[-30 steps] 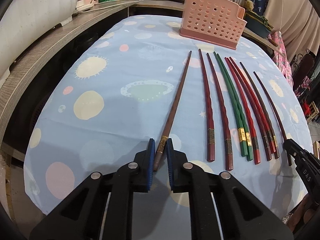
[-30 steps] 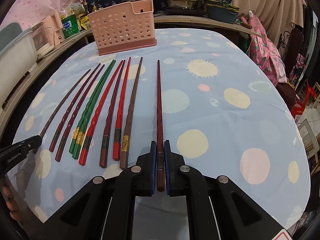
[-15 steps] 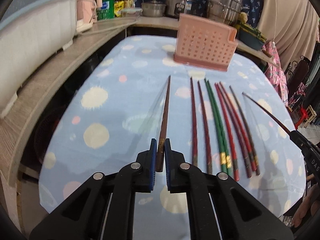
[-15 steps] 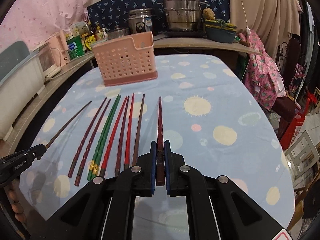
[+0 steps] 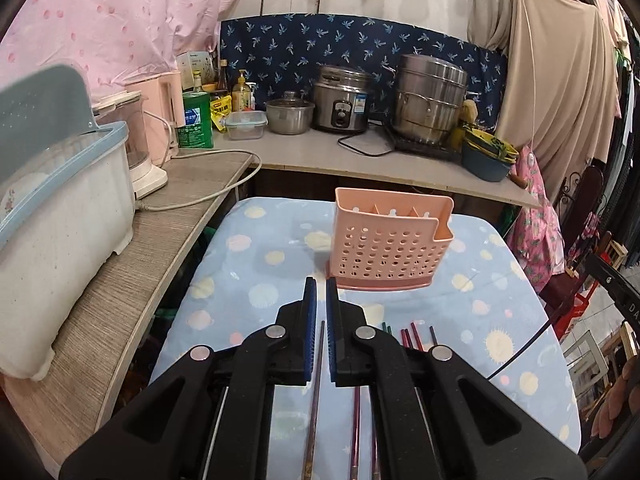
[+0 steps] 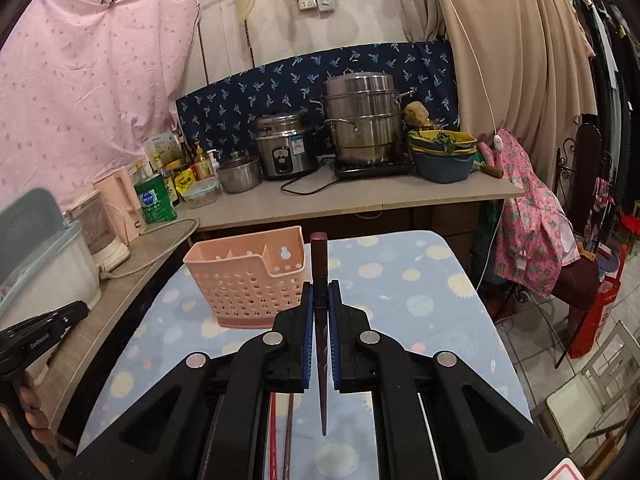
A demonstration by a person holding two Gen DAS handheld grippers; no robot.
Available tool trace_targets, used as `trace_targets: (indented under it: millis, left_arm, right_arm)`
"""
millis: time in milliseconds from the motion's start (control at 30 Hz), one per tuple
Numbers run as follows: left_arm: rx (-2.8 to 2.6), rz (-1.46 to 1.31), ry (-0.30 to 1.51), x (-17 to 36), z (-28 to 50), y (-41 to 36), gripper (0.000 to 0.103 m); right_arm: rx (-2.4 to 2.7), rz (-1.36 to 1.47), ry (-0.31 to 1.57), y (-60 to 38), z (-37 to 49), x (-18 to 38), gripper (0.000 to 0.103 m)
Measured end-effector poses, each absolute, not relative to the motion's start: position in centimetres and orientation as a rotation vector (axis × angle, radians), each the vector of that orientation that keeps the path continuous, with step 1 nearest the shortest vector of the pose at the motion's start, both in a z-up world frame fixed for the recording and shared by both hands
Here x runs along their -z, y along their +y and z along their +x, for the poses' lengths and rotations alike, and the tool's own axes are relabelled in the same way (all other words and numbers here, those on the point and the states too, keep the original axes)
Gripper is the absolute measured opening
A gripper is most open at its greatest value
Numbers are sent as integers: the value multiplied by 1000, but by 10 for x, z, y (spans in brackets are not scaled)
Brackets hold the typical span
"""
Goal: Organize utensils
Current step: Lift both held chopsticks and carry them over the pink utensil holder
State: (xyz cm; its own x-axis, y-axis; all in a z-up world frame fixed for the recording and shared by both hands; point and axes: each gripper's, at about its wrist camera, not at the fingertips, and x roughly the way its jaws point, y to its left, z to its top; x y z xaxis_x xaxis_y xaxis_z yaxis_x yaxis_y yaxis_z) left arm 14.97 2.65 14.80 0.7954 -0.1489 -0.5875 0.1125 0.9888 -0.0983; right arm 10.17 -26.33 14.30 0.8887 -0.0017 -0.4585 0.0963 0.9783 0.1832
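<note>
My left gripper (image 5: 320,285) is shut on a brown chopstick (image 5: 318,364), which hangs down beneath the fingers, clear of the table. My right gripper (image 6: 320,286) is shut on a dark red chopstick (image 6: 319,256); its thick end sticks up and its tip points down. Both grippers are raised above the blue dotted tablecloth (image 5: 256,272). The pink perforated utensil basket (image 5: 384,248) stands upright ahead of them, right of the left gripper and left of the right gripper, also as the basket (image 6: 248,280). Several chopsticks (image 5: 412,334) lie on the cloth, mostly hidden under the grippers.
A counter runs behind and left of the table, holding a rice cooker (image 5: 340,100), a steel steamer pot (image 5: 430,96), bowls (image 5: 486,156), bottles and a white dish box (image 5: 60,216). A chair draped in pink cloth (image 6: 532,240) stands right of the table.
Both grippers have risen and tipped up, lifting a chopstick each off the cloth. The left jaws closed fully on theirs. The chopsticks swung from lying ahead to hanging down.
</note>
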Motion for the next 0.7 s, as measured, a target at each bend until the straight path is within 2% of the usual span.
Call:
trace_targets:
  millis: [100, 167, 200, 233, 433, 700]
  left_arm:
    - [141, -62, 677, -129, 144, 36, 7]
    - [146, -63, 735, -104, 136, 42, 19]
    - [145, -69, 762, -93, 132, 45, 32]
    - [149, -79, 796, -77, 126, 48, 41]
    - [166, -71, 966, -2, 101, 52, 43]
    - [178, -43, 1014, 32, 90, 41, 41]
  right_arm:
    - [49, 222, 477, -265, 90, -139, 7]
    - [54, 224, 486, -263, 82, -133, 7]
    - [55, 226, 489, -262, 78, -130, 7]
    - [55, 231, 493, -262, 73, -128, 7]
    - [59, 240, 497, -258, 57, -123, 7]
    - [54, 239, 505, -251, 49, -118, 7]
